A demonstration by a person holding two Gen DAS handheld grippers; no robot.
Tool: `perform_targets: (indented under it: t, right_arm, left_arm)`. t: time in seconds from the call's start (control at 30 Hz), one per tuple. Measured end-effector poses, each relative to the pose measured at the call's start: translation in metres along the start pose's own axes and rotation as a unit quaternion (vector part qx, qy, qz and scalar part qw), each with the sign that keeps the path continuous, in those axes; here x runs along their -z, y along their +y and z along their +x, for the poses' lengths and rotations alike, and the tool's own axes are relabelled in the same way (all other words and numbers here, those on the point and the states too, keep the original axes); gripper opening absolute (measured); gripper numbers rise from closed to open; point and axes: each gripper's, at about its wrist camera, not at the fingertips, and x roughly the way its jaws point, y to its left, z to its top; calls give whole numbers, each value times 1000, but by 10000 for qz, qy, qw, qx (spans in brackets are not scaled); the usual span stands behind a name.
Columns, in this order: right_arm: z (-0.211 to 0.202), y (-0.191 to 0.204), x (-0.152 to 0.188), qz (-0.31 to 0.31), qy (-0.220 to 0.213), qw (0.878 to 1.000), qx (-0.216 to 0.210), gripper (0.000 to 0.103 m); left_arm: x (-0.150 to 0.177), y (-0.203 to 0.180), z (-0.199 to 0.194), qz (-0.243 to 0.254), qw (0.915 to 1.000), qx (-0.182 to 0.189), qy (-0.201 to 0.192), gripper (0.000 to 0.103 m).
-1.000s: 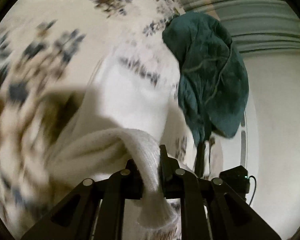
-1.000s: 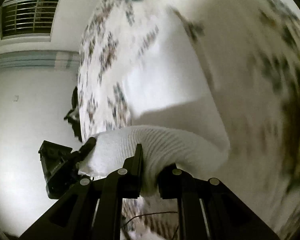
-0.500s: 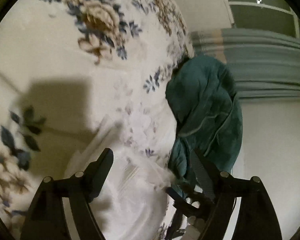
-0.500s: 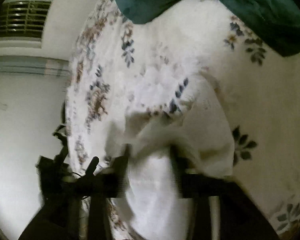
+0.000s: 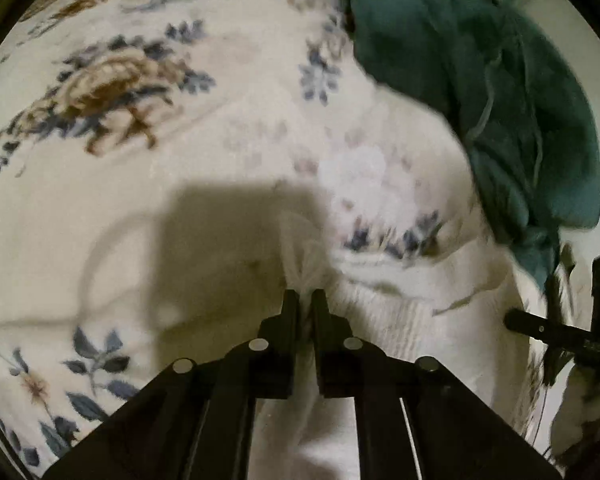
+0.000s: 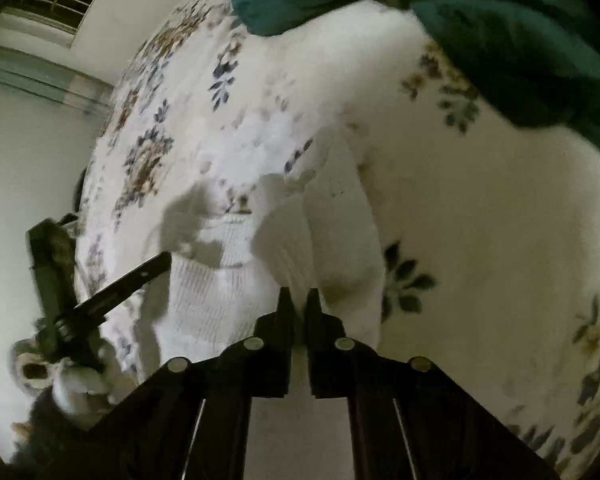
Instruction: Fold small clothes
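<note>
I have both claws, left claw (image 5: 305, 300) and right claw (image 6: 298, 298), clenched on the white sock (image 6: 220, 280) on the bed (image 6: 480, 220); next I'd carry its near end to the far end.

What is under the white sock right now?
The white sock lies on the floral bedsheet, with both hand-held grippers pinching its near edge. Whatever lies directly beneath the sock is covered; only sheet shows around it.

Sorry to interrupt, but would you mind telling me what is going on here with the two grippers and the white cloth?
A person is folding a small white knitted garment on a floral bedsheet. The left gripper and the right gripper each have their jaws shut on a pinch of the white fabric, at separate spots. A crumpled teal garment lies further back on the bed, untouched.
</note>
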Motion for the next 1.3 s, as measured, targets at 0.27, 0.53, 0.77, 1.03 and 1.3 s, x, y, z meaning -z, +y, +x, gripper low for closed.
perform_targets:
  t: [0.27, 0.53, 0.77, 1.03, 1.3]
  right_arm:
    - [-8, -4, -32, 61, -491, 9973, 543, 4]
    - [32, -33, -47, 527, 383, 9972, 372, 28]
    - [-5, -59, -18, 539, 479, 9974, -88, 81]
    - [17, -70, -11, 373, 1082, 9870, -1130, 102]
    - [99, -29, -25, -138, 1853, 9701, -1559, 103]
  left_arm:
    - [-16, 49, 3, -728, 9968, -325, -71, 2]
    - [-8, 62, -1, -969, 9945, 195, 356, 6]
    - [85, 61, -64, -1960, 9764, 910, 45, 70]
    - [217, 40, -56, -3812, 9064, 1811, 210, 80]
    - [200, 8, 24, -3989, 8936, 2047, -196, 80]
